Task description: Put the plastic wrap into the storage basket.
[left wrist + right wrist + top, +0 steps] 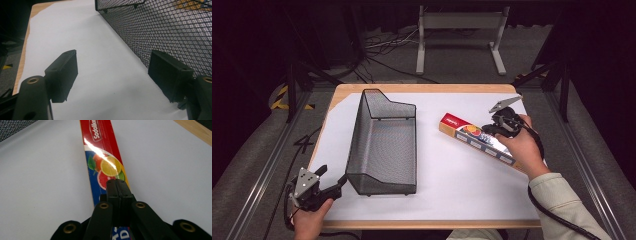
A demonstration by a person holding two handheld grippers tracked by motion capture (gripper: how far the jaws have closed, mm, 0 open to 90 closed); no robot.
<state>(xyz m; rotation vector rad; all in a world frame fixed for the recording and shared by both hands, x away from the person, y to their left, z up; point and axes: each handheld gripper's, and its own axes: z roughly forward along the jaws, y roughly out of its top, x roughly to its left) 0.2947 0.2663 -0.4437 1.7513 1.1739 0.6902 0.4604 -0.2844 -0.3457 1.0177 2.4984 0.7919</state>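
**Two grippers, one long box**

Right gripper [119, 185] hovers pressed together over the glossy box [479, 141] lying right of the mesh basket [382, 145]. Left gripper [112, 75] spread, empty. Box probably light, stiff, slippery; pinch across its narrow width mid-length.

Open tongs [113, 77] hover over white paper [100, 62], right jaw beside the mesh basket [162, 27].

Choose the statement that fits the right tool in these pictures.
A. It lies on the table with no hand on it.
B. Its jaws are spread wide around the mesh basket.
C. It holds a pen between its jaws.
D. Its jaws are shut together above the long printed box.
D: in the right gripper view the right tool has its jaws pressed together, with nothing between them, over the long printed box.
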